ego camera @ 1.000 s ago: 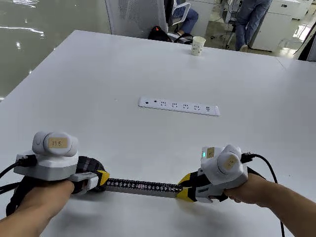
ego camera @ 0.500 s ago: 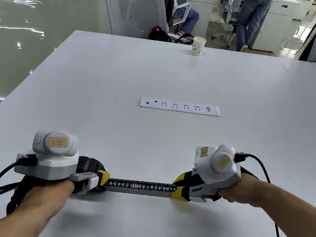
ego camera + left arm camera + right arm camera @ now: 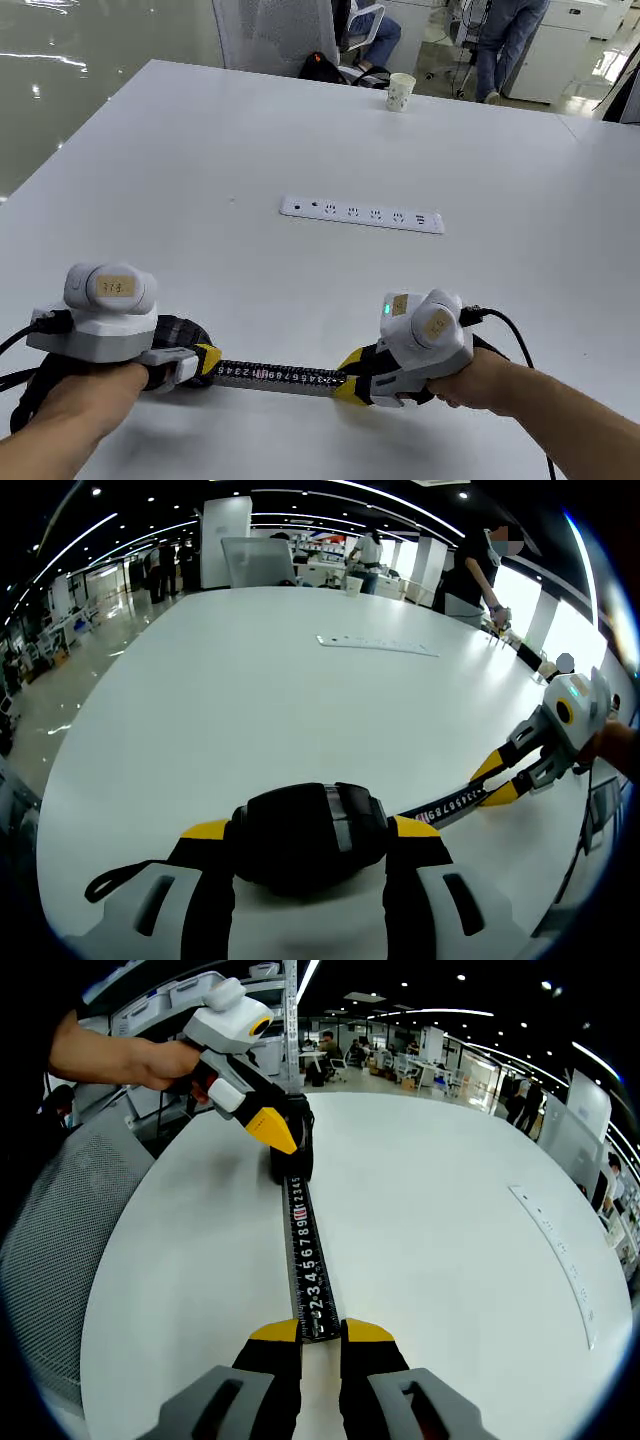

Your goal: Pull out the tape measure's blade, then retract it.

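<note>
A black tape measure case (image 3: 305, 838) sits on the white table near its front edge, clamped between the yellow-tipped jaws of my left gripper (image 3: 200, 362). Its dark numbered blade (image 3: 278, 375) runs out flat to the right across the table. My right gripper (image 3: 320, 1332) is shut on the blade's end, and in the head view that gripper (image 3: 352, 372) is at the lower middle. From the right gripper view the blade (image 3: 304, 1260) stretches straight back to the case (image 3: 292, 1140) and the left gripper (image 3: 272, 1128). The left gripper view shows the blade (image 3: 448, 807) reaching the right gripper (image 3: 500, 778).
A white power strip (image 3: 361, 214) lies in the middle of the table (image 3: 200, 160). A paper cup (image 3: 401, 92) stands near the far edge. Chairs and a standing person (image 3: 505, 40) are beyond the table. A cable (image 3: 520, 340) trails from the right gripper.
My right gripper has moved left toward the case with the blade's end in it, so less blade shows. The left gripper and the case have stayed put.
</note>
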`<state>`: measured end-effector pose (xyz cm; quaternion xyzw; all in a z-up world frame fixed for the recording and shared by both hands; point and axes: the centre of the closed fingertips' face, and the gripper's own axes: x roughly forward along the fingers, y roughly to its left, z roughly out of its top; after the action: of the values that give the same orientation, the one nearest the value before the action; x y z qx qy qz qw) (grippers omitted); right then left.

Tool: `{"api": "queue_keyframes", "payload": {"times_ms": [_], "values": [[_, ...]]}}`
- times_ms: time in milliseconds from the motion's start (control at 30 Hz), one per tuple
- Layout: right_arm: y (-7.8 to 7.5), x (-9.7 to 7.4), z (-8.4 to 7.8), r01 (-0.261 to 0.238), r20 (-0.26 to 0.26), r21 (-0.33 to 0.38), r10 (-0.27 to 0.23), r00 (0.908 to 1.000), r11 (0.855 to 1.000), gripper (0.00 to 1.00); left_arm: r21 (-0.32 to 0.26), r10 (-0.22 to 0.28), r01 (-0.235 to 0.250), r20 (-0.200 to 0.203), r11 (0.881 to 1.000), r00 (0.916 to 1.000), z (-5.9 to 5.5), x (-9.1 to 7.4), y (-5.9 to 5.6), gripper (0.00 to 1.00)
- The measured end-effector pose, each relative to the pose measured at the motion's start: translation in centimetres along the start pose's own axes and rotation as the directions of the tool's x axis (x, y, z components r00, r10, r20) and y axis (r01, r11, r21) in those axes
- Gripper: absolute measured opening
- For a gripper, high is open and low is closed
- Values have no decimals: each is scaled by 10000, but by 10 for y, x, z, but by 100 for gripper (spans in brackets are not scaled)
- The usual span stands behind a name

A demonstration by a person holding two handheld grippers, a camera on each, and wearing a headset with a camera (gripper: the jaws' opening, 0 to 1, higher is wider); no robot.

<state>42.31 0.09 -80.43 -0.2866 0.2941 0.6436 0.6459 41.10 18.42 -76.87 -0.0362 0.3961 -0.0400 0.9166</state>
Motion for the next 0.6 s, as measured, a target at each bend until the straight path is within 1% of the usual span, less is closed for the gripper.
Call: {"api": "queue_keyframes", "payload": {"times_ms": [600], "values": [[4, 11, 13, -29, 163, -4, 29, 9999, 10000, 10, -26, -48, 48, -7, 10000, 10000, 0, -1, 0, 55]]}}
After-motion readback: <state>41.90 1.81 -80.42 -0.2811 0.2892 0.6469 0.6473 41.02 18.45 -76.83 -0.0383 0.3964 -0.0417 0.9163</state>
